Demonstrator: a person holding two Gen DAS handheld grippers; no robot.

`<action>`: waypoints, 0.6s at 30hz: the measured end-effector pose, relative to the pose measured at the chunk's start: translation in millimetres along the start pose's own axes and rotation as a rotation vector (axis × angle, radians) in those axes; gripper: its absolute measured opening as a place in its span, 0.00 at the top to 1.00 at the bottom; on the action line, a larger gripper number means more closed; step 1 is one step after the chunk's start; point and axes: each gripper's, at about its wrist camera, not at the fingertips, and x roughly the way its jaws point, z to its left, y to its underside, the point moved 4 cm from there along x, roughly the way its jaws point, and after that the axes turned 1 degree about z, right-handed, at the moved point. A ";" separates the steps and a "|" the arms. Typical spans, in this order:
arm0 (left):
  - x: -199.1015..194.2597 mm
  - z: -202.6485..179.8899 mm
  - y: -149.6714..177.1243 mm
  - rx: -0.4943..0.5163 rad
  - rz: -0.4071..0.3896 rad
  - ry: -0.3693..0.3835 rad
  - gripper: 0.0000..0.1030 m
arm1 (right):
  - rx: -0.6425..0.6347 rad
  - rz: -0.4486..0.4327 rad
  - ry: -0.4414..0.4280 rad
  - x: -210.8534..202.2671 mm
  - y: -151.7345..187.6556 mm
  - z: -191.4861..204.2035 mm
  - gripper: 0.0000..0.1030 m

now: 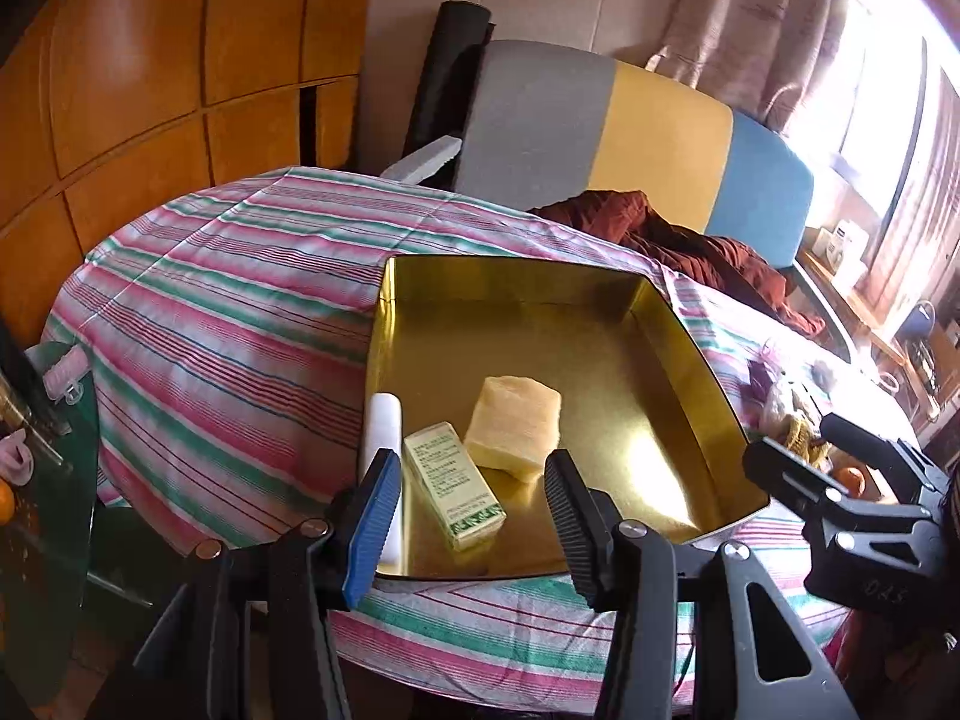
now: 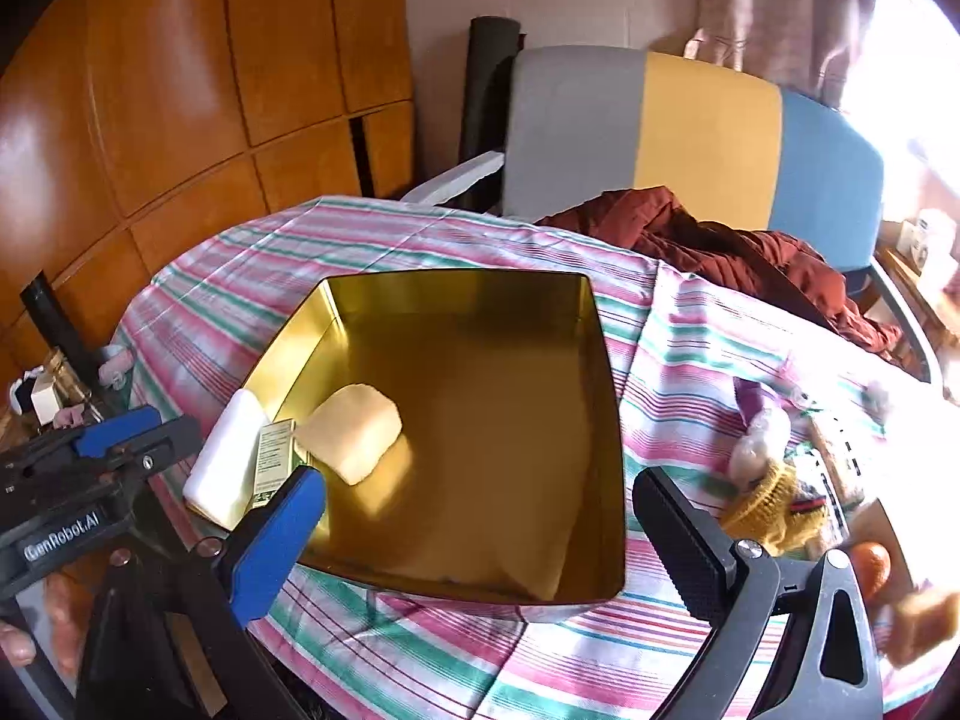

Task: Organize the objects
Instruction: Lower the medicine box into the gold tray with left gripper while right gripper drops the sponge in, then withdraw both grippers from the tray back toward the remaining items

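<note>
A gold tin tray (image 1: 690, 360) (image 2: 600, 360) sits on the striped tablecloth. Inside it, at its left side, lie a white tube (image 1: 384, 420) (image 2: 225, 462), a small green-and-white box (image 1: 453, 483) (image 2: 273, 456) and a pale yellow block (image 1: 516, 420) (image 2: 354, 429). My left gripper (image 1: 471, 516) is open and empty, hovering just above the tray's near edge, over the box. My right gripper (image 2: 480, 534) is open and empty, above the tray's near right part; it also shows in the left wrist view (image 1: 840, 480).
Loose items lie on the cloth right of the tray: a yellow knitted piece (image 2: 774, 510), a plastic-wrapped thing (image 2: 759, 438), an orange fruit (image 2: 870, 561). A chair (image 2: 690, 138) with dark red clothing (image 2: 750, 252) stands behind the table. A wooden cabinet (image 2: 180, 90) is at the left.
</note>
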 end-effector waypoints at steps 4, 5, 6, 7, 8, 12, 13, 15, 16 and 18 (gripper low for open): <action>-2.0 -11.0 3.8 0.037 0.003 0.000 0.51 | 0.021 -0.029 0.028 -6.6 2.5 -8.9 0.00; -2.4 -13.6 4.6 0.044 0.005 0.001 0.51 | 0.027 -0.037 0.036 -8.6 2.7 -11.6 0.00; -2.5 -15.9 5.2 0.050 0.005 0.003 0.51 | 0.030 -0.042 0.041 -9.9 3.5 -13.3 0.00; -3.0 -18.5 5.8 0.058 0.005 0.004 0.51 | 0.033 -0.046 0.048 -11.3 4.1 -14.8 0.00; -3.4 -20.8 6.2 0.065 0.006 0.004 0.51 | 0.036 -0.051 0.058 -12.7 4.6 -17.6 0.00; -4.0 -29.2 8.6 0.086 0.013 0.016 0.51 | 0.052 -0.062 0.086 -17.7 8.0 -28.1 0.00; -4.1 -31.5 9.6 0.091 0.016 0.022 0.51 | 0.055 -0.063 0.092 -18.7 8.8 -30.7 0.00; -3.3 -34.8 11.2 0.099 0.026 0.034 0.51 | 0.062 -0.068 0.110 -21.5 10.9 -37.2 0.00; -3.2 -37.1 12.7 0.104 0.030 0.042 0.51 | 0.066 -0.069 0.118 -22.5 11.8 -40.1 0.00; -3.1 -41.2 15.2 0.115 0.038 0.048 0.51 | 0.082 -0.065 0.135 -24.5 15.5 -48.3 0.00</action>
